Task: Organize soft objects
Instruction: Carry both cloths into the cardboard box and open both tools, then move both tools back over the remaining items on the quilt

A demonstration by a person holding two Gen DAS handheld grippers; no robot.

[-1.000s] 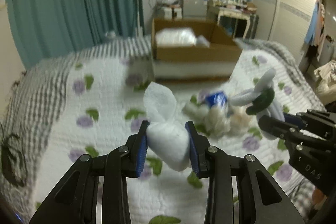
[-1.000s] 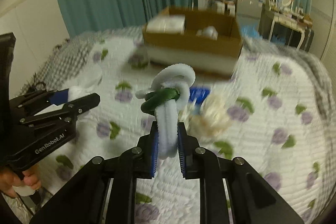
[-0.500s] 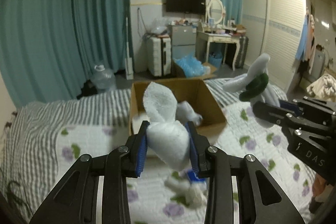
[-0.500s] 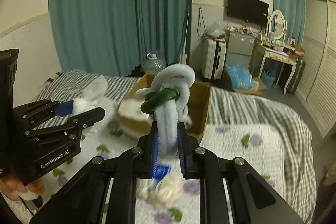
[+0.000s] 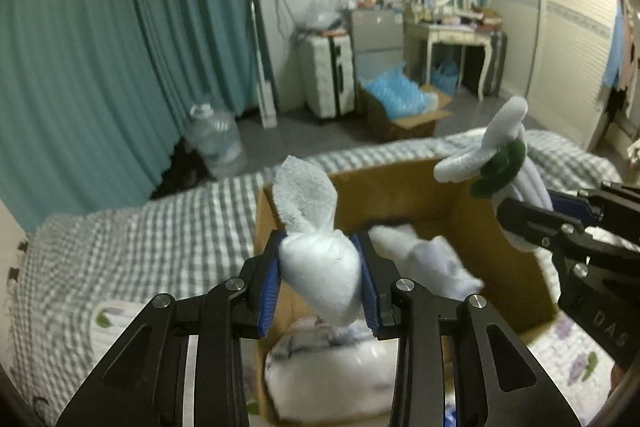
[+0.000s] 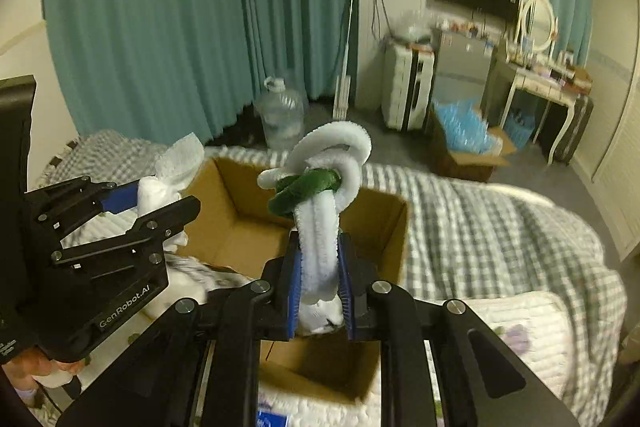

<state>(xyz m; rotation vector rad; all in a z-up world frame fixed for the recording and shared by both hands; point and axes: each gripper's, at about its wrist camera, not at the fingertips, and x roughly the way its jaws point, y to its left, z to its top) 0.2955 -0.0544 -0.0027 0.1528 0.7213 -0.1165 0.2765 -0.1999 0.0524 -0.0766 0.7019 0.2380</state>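
My left gripper (image 5: 318,285) is shut on a white tied cloth pouch (image 5: 320,267) and holds it above the near left part of an open cardboard box (image 5: 404,183) on the bed. My right gripper (image 6: 320,291) is shut on a white fuzzy chenille bundle with a green band (image 6: 324,203) and holds it over the same box (image 6: 240,211). Each gripper shows in the other's view: the right one at the right edge (image 5: 532,215), the left one at the left edge (image 6: 152,203). White soft items (image 5: 424,263) lie inside the box.
The bed has a grey checked blanket (image 6: 480,223) and a white floral quilt (image 5: 568,351). Beyond the bed are teal curtains (image 6: 180,27), a water jug (image 6: 280,115), a white suitcase (image 5: 328,79), a floor box of blue plastic (image 5: 404,99) and a dressing table (image 6: 548,83).
Both grippers have moved forward and down toward the box with their loads, so the box is now close beneath them. The grips have not changed.
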